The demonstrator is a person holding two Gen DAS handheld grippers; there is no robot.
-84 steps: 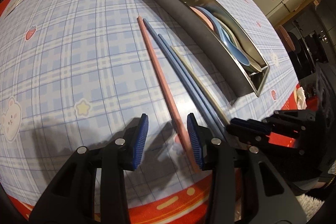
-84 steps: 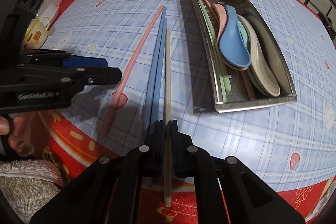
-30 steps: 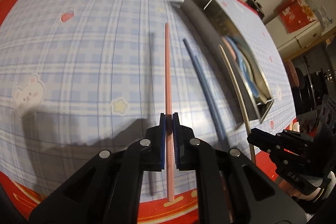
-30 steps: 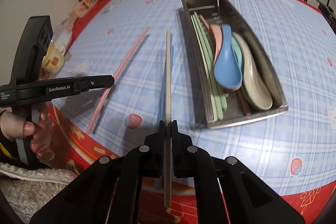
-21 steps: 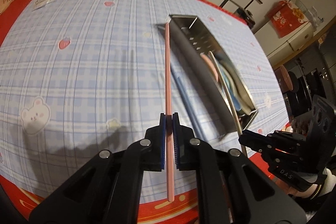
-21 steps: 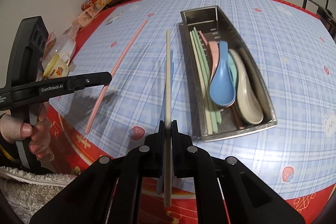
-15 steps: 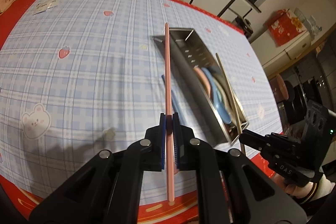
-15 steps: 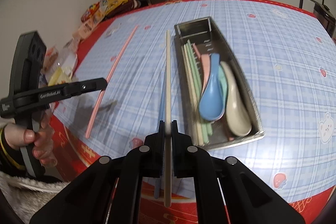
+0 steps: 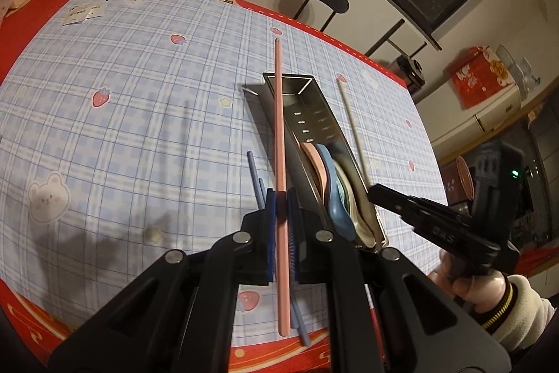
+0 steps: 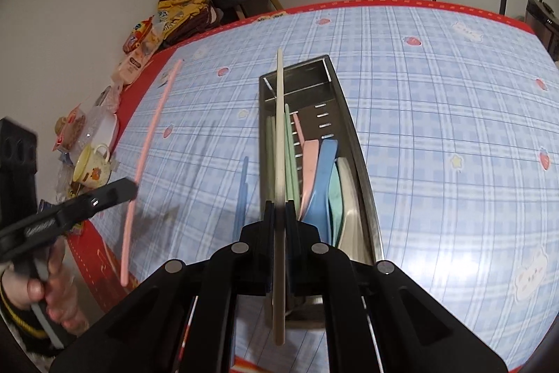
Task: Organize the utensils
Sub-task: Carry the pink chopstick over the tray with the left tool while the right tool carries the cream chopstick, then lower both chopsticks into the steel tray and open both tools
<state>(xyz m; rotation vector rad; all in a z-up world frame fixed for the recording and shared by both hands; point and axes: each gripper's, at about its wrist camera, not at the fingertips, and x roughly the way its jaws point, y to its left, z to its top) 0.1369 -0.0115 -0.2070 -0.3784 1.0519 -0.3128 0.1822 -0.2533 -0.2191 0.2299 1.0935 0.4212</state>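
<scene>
My left gripper [image 9: 281, 198] is shut on a pink chopstick [image 9: 279, 135] and holds it in the air over the left edge of the steel utensil tray [image 9: 316, 114]. My right gripper [image 10: 279, 210] is shut on a cream chopstick [image 10: 279, 128] held above the tray [image 10: 354, 142], over the green chopsticks [image 10: 289, 149]. The tray holds pink, blue, green and cream spoons [image 10: 323, 177]. Two blue chopsticks [image 10: 241, 194] lie on the tablecloth left of the tray; they also show in the left wrist view [image 9: 255, 179].
The table has a blue plaid cloth [image 10: 436, 128] with a red border. Snack bags and a yellow cup [image 10: 91, 168] sit at its left edge. A black stool [image 9: 326, 2] stands beyond the far edge. The pink chopstick also shows in the right wrist view [image 10: 150, 142].
Both grippers lifted their chopsticks off the cloth and moved toward the tray. The right one now hovers over the tray's inside, the left one over its left edge.
</scene>
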